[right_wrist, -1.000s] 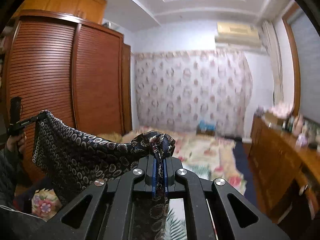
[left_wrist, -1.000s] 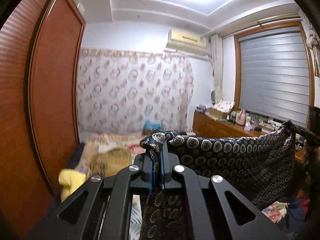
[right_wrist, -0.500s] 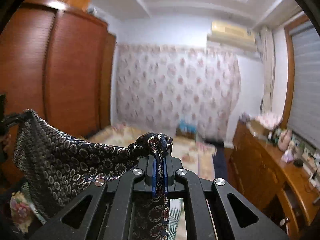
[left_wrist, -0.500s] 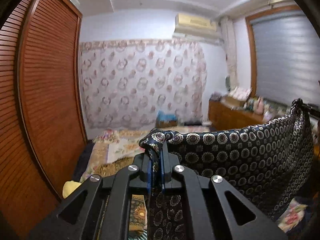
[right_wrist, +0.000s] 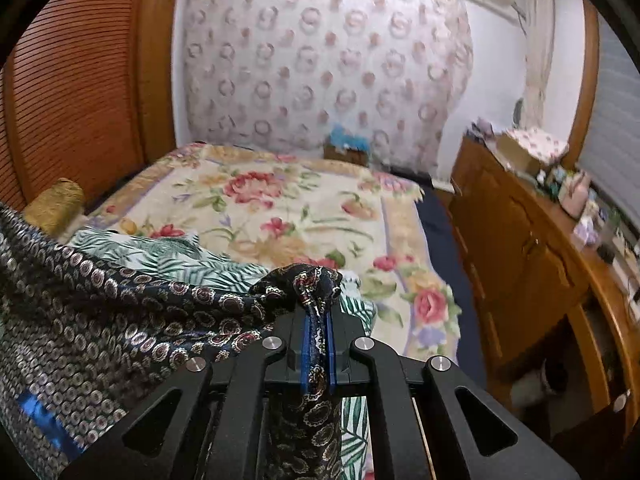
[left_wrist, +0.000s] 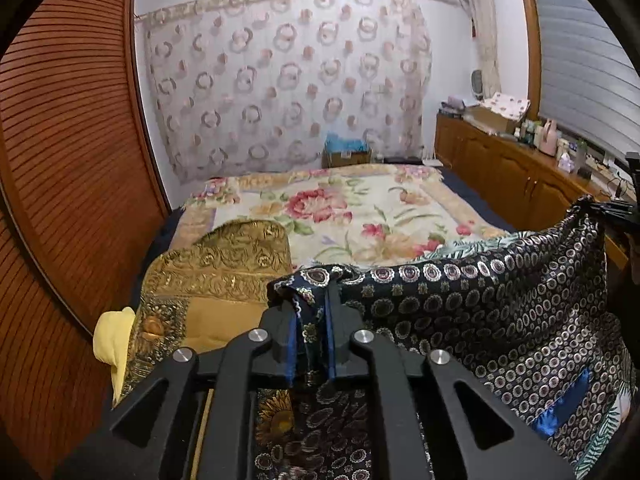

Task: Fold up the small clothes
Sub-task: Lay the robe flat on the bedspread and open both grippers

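A dark navy garment with ring patterns hangs stretched between my two grippers above the bed. My left gripper is shut on one top corner of it. My right gripper is shut on the other corner, and the cloth drapes away to its left. A blue tag shows on the lower part of the cloth. The right gripper also shows at the far right of the left wrist view.
A bed with a floral blanket lies below. A gold patterned cushion and a yellow cloth lie at its left. A leaf-print garment lies on the bed. A wooden wardrobe stands left, a cluttered wooden dresser right.
Both grippers have tilted and dropped toward the bed, still holding the garment stretched between them. The ceiling has left the view and the bed fills it.
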Available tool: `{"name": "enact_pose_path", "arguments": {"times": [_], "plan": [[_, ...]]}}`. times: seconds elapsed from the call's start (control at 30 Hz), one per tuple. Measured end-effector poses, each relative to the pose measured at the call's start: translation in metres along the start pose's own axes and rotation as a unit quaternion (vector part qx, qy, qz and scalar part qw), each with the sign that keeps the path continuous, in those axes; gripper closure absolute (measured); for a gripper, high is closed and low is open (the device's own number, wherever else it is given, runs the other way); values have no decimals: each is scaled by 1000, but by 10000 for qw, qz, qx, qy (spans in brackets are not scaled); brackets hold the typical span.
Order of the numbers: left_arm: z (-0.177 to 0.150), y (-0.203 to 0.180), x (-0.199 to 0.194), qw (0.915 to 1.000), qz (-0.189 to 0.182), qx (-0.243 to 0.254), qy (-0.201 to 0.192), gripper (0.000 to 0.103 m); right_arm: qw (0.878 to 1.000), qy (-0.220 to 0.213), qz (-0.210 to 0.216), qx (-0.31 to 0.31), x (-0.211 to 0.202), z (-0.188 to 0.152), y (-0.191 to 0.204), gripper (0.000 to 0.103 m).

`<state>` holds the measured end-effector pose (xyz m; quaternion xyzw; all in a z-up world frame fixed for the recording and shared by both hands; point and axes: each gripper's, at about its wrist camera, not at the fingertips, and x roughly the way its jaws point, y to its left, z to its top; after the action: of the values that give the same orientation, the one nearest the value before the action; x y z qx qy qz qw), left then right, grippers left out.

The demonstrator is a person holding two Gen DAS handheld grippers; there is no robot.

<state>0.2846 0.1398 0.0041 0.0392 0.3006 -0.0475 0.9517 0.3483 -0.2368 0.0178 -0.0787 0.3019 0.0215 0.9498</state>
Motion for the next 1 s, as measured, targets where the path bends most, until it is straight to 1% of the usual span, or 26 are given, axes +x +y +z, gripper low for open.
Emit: {"name": "enact_pose_path", "arguments": {"times": [0.07,0.1,0.13,0.17,0.2,0.23,0.27,0.3,0.33,0.37,0.4,0.43,0.47,0.53,0.6,0.73,0.9,1.0], "plan": [[-2,1,3,10000,22,-7,75,89,9999,78,-12,91,6,20,1,98],[-3,2,3,10000,46,-19,83,85,9999,106,-17,135,0,31,-6,98],[-6,3,-1,9999,65,-36,93,82,9997,142,-25,194,-3,35,-6,93],[-9,5,-1,9999,71,-70,130,81,9996,158,-21,249,-9,35,-11,86],[-10,7,-2,9998,56,-114,146,78,9994,173,-15,305,-11,37,-10,82],[-11,9,-3,9998,30,-160,149,76,9993,176,26,339,-22,34,-18,75],[-15,11,-6,9996,-1,-212,159,75,9991,184,107,362,-26,33,-18,66],[-18,12,-9,9996,-20,-234,174,75,9990,228,168,354,-28,32,-19,63],[-23,13,-11,9995,-62,-240,200,74,9990,262,163,325,-30,28,-23,62],[-29,12,-15,9993,-164,-238,239,70,9991,248,153,299,-35,26,-23,62],[-33,11,-18,9991,-241,-231,248,57,9992,223,192,278,-40,22,-26,62],[-39,9,-21,9990,-317,-217,236,52,9991,200,280,239,-48,16,-27,62],[-45,6,-25,9988,-377,-194,246,51,9990,191,344,196,-55,11,-27,62],[-57,0,-29,9981,-506,-152,315,42,9988,217,427,85,-66,-6,-29,62],[-70,-8,-34,9971,-643,-122,378,39,9983,296,502,-5,-78,-24,-31,62],[-99,-29,-43,9948,-872,-41,534,38,9964,528,655,60,-96,-61,-41,62],[-140,-57,-38,9894,-1028,89,1019,38,9918,825,881,409,-109,-105,-54,62],[-157,-68,-27,9853,-1111,179,1284,38,9891,994,945,544,-113,-119,-59,62]]}}
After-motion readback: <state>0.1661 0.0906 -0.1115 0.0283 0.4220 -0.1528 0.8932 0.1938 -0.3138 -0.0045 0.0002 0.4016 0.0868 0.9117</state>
